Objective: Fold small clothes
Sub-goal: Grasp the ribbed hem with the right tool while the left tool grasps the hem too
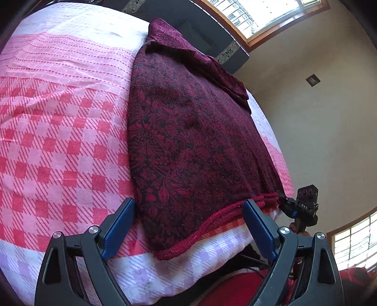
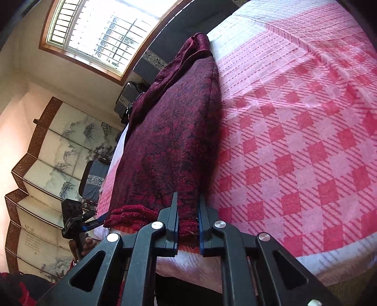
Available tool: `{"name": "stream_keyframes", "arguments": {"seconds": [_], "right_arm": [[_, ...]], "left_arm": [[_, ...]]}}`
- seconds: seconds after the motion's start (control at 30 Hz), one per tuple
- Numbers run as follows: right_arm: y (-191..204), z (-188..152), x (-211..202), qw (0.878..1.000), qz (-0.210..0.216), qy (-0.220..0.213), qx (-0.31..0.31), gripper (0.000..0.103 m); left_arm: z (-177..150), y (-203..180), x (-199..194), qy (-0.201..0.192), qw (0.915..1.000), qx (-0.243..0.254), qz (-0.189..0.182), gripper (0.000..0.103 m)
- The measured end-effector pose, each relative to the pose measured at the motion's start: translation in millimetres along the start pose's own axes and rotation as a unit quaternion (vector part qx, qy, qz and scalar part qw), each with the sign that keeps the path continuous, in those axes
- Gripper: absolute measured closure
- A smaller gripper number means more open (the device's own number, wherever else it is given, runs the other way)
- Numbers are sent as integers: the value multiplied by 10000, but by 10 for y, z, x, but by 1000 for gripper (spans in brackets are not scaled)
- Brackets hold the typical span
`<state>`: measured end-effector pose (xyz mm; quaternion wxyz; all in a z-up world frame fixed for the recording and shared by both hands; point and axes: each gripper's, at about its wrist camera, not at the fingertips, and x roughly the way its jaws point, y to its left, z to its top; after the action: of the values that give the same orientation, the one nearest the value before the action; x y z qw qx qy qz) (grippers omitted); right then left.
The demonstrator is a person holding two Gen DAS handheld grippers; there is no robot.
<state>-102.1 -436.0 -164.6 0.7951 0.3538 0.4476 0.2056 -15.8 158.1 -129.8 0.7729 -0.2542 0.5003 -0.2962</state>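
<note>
A dark red floral garment (image 1: 188, 131) lies folded lengthwise on the pink checked bedspread (image 1: 59, 146). My left gripper (image 1: 188, 221) is open, its blue pads (image 1: 119, 226) on either side of the garment's near hem corner. My right gripper (image 2: 187, 219) is shut on the garment's (image 2: 174, 131) other hem corner, with cloth pinched between its pads. The right gripper also shows in the left wrist view (image 1: 286, 201) at the hem's right end. The left gripper shows small in the right wrist view (image 2: 99, 221) at the hem's left end.
The bed's near edge (image 1: 188, 266) runs below the hem. A dark headboard (image 1: 212, 33) and window (image 1: 254, 14) lie beyond. A folding painted screen (image 2: 47, 164) and a chair (image 2: 93, 181) stand beside the bed. Red cloth (image 1: 235, 289) lies below the edge.
</note>
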Motion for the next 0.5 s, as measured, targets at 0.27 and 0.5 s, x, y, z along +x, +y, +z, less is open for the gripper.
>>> {"name": "stream_keyframes", "arguments": {"seconds": [0.27, 0.5], "right_arm": [[-29, 33, 61, 9990, 417, 104, 98, 89], [-53, 5, 40, 9983, 570, 52, 126, 86]], "left_arm": [[88, 31, 20, -161, 9951, -431, -875, 12], [154, -1, 49, -406, 9934, -469, -961, 12]]}}
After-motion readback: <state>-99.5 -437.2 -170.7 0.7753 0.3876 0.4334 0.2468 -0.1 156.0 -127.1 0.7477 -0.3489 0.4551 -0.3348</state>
